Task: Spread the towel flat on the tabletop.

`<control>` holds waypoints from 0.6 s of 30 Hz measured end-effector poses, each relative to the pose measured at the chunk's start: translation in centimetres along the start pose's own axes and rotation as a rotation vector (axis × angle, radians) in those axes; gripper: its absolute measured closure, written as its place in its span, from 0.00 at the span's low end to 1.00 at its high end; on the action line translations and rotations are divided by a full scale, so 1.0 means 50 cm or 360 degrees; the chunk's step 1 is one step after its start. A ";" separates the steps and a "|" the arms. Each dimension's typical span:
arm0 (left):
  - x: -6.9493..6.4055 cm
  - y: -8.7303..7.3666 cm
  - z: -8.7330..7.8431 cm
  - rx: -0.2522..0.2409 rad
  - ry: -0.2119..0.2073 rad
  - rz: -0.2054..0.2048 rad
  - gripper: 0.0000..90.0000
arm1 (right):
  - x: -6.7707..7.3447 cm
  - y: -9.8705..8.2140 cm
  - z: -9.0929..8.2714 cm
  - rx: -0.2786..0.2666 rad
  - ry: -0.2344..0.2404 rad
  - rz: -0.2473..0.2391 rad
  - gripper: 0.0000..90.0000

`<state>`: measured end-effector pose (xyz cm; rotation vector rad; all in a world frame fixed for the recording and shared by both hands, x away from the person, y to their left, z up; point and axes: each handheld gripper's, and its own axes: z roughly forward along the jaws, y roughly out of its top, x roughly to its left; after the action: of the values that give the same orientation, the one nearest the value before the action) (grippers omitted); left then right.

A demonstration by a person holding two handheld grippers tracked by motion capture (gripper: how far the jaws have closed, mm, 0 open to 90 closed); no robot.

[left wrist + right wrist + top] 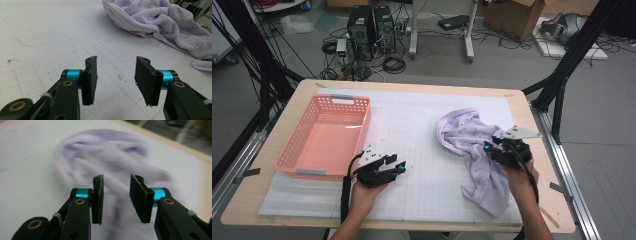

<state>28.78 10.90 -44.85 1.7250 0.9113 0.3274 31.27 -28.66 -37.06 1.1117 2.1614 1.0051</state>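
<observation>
Your right gripper hangs over the lilac cloth on the right side of the bench. In the right gripper view its jaws stand apart with a clear gap between the pads, and nothing is pinched there; the cloth lies blurred beyond and below them. So that gripper is released, not grasping the cloth.

The cloth itself sits crumpled on the white gridded mat. Its bunched upper part lies toward the far right of the mat, and a longer flap trails down toward your side, ending near the mat's front edge. It carries a faint printed pattern, seen best in the left gripper view.

Your left gripper rests low over the mat near the middle of the bench, just beside the front right corner of the pink basket. Its jaws are also parted, with bare gridded mat between the pads and nothing held. The cloth lies well apart from it, off to its right.

The basket stands on the left side of the bench, well apart from the cloth.
</observation>
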 end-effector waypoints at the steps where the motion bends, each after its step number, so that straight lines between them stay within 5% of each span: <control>1: 0.000 0.000 0.000 -0.0002 -0.0003 -0.0001 0.59 | 0.012 0.000 0.016 0.0041 0.0042 -0.0025 0.69; 4: 0.000 0.000 -0.001 0.0003 -0.0004 -0.0001 0.59 | 0.036 -0.010 0.071 0.0179 0.0134 -0.0074 0.67; 8: 0.001 0.001 -0.003 0.0006 -0.0004 0.0006 0.58 | 0.047 -0.018 0.134 0.0351 0.0106 -0.0126 0.66; 12: 0.006 0.001 -0.006 -0.0004 0.0005 0.0001 0.58 | 0.052 -0.017 0.164 0.0394 0.0077 -0.0168 0.84; 15: 0.010 0.004 -0.010 -0.0010 0.0039 0.0016 0.59 | 0.052 -0.002 0.164 0.0379 0.0281 -0.0079 0.91; 18: 0.017 0.007 -0.017 -0.0024 0.0061 0.0008 0.59 | 0.087 0.019 0.172 0.0304 0.0507 -0.0069 0.91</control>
<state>28.98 12.07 -44.43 1.7126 0.9303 0.3707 35.40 -21.36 -41.89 1.0399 2.5703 1.0308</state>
